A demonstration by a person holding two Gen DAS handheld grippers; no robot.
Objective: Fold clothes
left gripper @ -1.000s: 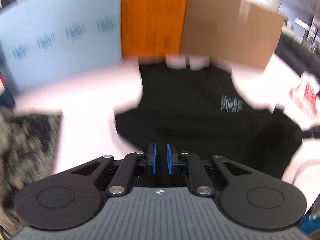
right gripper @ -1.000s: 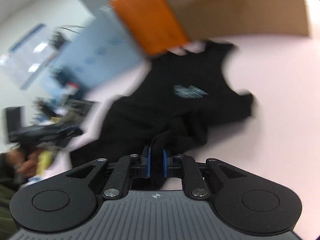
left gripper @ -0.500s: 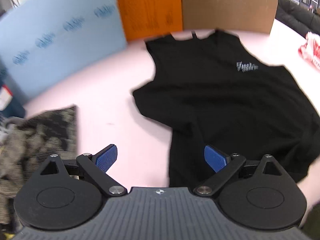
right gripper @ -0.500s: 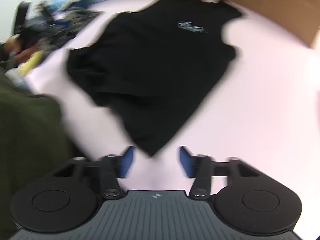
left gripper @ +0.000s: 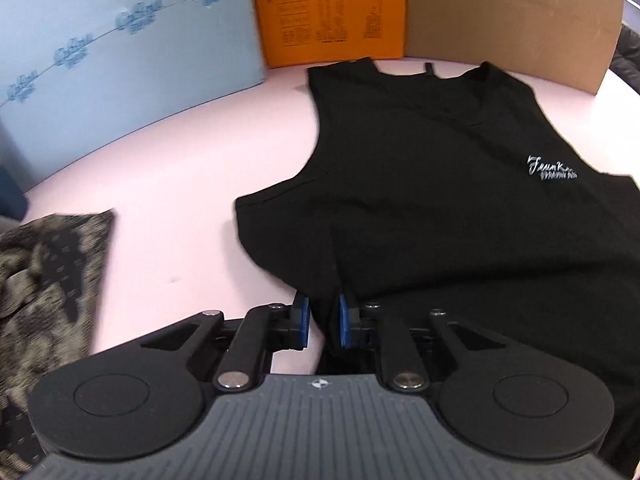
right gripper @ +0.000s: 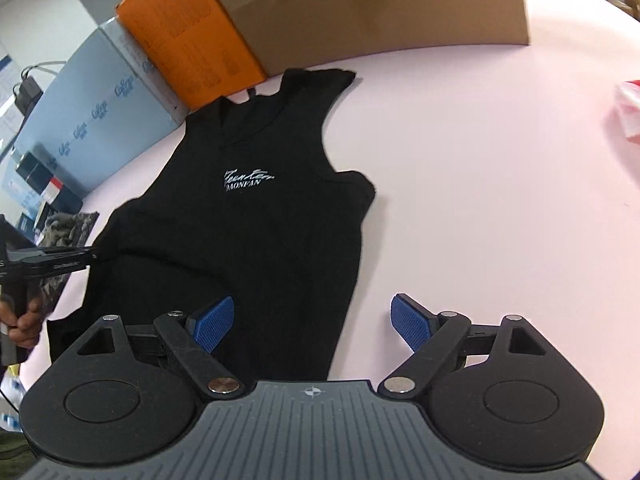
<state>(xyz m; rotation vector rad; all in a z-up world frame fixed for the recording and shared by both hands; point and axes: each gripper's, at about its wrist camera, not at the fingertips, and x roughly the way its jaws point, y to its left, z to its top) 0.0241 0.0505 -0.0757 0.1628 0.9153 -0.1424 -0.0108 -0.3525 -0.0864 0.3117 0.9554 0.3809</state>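
Currently your left gripper (left gripper: pixel 323 322) pinches the hem of the black vest (left gripper: pixel 440 200) on the pink table (left gripper: pixel 180 200); your right gripper (right gripper: pixel 312 326) stands wide, holding nothing.

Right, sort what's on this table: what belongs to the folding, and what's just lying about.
Belongs to the folding:
black tank top
left tongs, shut on its hem
right tongs, open

Just lying about:
camouflage garment
orange box
cardboard box
blue box
red-and-white bag
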